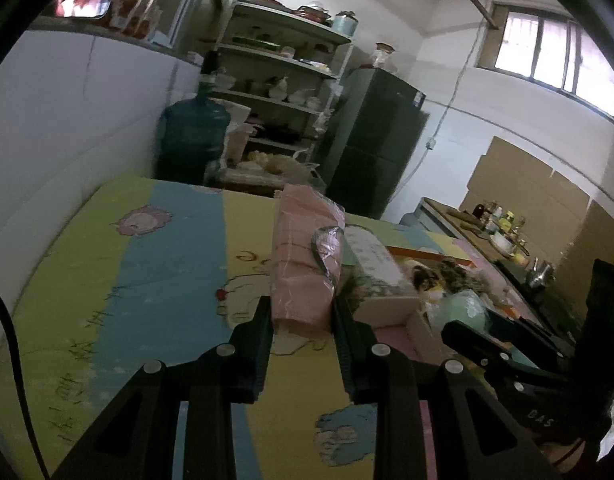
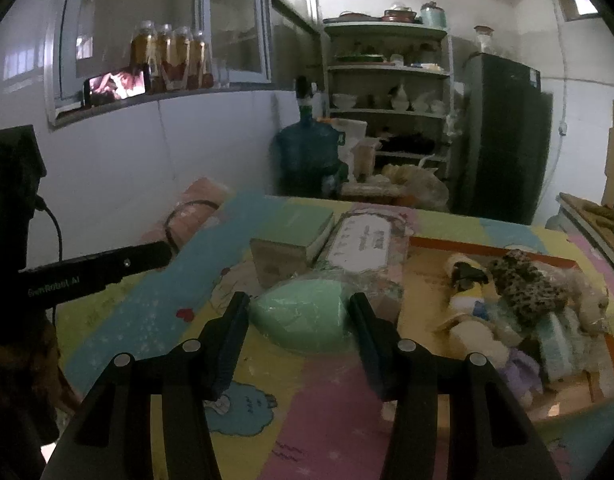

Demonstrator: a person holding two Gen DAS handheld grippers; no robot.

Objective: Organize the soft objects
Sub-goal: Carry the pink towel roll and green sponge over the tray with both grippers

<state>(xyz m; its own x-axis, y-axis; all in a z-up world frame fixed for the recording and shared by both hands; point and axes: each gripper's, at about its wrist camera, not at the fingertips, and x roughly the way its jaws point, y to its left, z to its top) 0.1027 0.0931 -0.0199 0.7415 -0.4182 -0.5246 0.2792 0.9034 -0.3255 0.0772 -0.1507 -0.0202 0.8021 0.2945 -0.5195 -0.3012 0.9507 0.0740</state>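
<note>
My left gripper is shut on the lower end of a pink cloth bundle in clear plastic wrap, held upright above the colourful cartoon mat. In the right wrist view that bundle shows at the far left, with the left gripper below it. A mint-green wrapped soft bundle fills the gap between the fingers of my right gripper, and both pads press on its sides. The green bundle also shows at the right of the left wrist view.
An orange-rimmed tray at the right holds several plush toys. Behind the green bundle lie a small cardboard box, a green flat box and a labelled wrapped package. A water jug, shelves and a fridge stand beyond the table.
</note>
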